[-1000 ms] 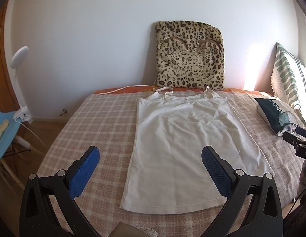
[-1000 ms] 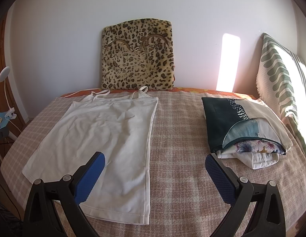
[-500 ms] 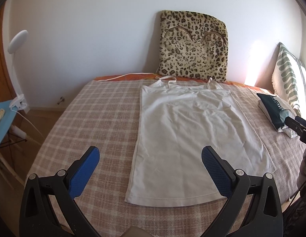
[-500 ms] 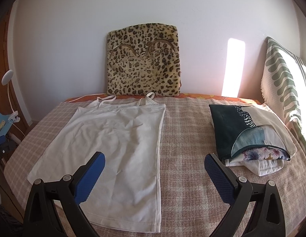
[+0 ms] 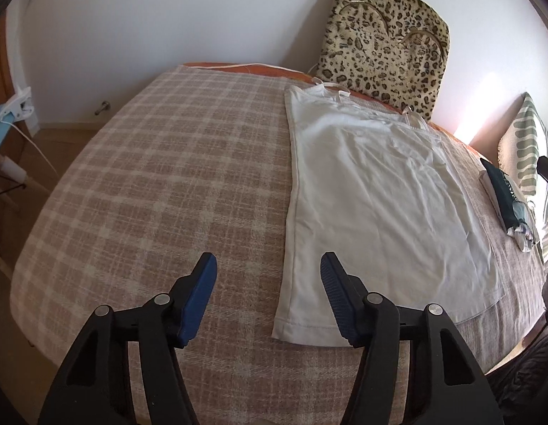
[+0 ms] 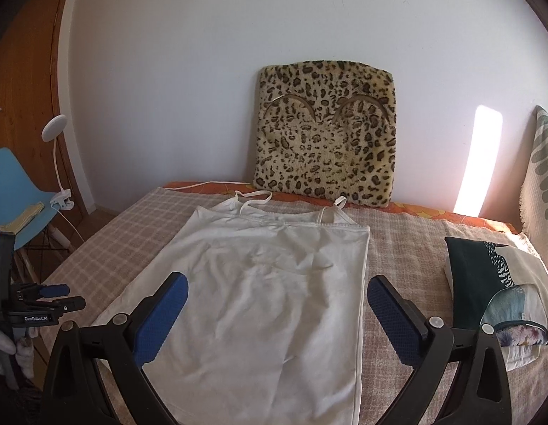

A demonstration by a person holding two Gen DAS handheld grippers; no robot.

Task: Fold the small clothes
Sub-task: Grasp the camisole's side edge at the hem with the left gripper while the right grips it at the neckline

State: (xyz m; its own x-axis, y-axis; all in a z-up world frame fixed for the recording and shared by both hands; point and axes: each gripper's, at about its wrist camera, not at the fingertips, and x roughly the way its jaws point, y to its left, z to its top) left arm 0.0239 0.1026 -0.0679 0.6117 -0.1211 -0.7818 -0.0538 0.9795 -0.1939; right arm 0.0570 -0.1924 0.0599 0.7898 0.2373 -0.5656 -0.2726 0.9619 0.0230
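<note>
We see a white camisole (image 6: 274, 294) lying flat and spread out on the checked bedspread (image 5: 160, 177), its thin straps (image 6: 254, 196) toward the leopard-print cushion (image 6: 327, 134) that leans on the wall. Our left gripper (image 5: 268, 265) hangs over the camisole's near left hem corner with its blue pads apart, gripping nothing. Our right gripper (image 6: 277, 294) hovers over the middle of the garment with its pads spread wide, and a stack of folded clothes (image 6: 497, 294) sits to the right.
</note>
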